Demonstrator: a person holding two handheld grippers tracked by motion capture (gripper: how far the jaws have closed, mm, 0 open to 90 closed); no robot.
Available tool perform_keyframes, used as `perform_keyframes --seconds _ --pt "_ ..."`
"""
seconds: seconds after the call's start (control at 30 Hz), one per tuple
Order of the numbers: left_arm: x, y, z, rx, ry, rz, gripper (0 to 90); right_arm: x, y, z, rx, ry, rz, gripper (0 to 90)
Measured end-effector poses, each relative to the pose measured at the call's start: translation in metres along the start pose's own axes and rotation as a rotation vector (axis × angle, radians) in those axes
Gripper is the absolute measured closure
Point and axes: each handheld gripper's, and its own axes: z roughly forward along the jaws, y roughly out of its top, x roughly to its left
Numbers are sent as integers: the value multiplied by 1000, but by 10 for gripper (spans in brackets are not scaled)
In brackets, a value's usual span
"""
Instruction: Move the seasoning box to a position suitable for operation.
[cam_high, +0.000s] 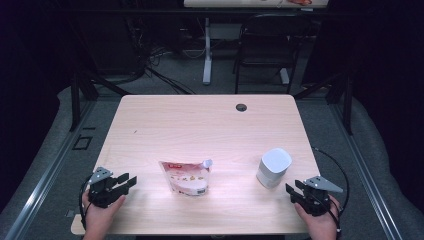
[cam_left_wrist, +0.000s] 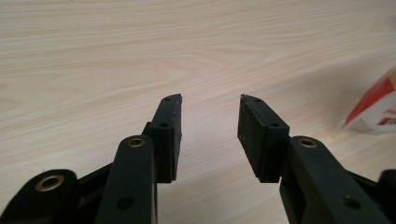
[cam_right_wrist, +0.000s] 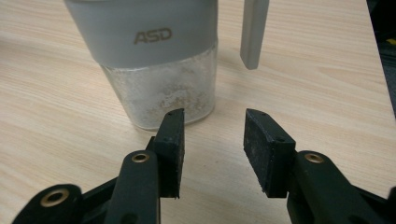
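Observation:
A white and red snack pouch (cam_high: 186, 177) lies flat near the middle front of the wooden table (cam_high: 200, 130); its edge (cam_left_wrist: 376, 108) appears at the right of the left gripper view. A clear jar with a grey lid (cam_high: 273, 167) stands at the front right, and close up (cam_right_wrist: 154, 70) it holds pale powder, with a grey tab (cam_right_wrist: 253, 32) hanging beside it. My left gripper (cam_high: 123, 182) rests at the front left, open and empty (cam_left_wrist: 209, 123). My right gripper (cam_high: 295, 191) sits just in front of the jar, open, with nothing between its jaws (cam_right_wrist: 214, 140).
A round cable hole (cam_high: 241, 107) is in the table's far edge. Beyond the table stand a black chair (cam_high: 265, 45) and a white desk leg (cam_high: 207, 50). The table's right edge (cam_right_wrist: 373, 60) lies close to the right gripper.

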Motion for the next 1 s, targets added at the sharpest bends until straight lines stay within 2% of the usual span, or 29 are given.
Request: perform_keyframes --seconds 0.1,0.27,0.5,0.73,0.83,1.0 --pt "-2 2 1 7 -3 9 597 2 0 -1 -5 0 -12 605" --pt "-2 5 5 -1 2 -8 583 1 -1 -1 -10 -3 -8 606" --pt "-8 6 8 12 14 11 618 8 1 -5 -27 6 -16 610" --pt "-13 6 6 16 3 23 626 17 4 -6 -31 31 -43 626" --pt "-17 9 4 15 -3 37 630 21 4 -6 -34 44 -53 621" --pt "-31 13 6 -2 -15 45 645 30 6 -11 -57 35 -66 618"
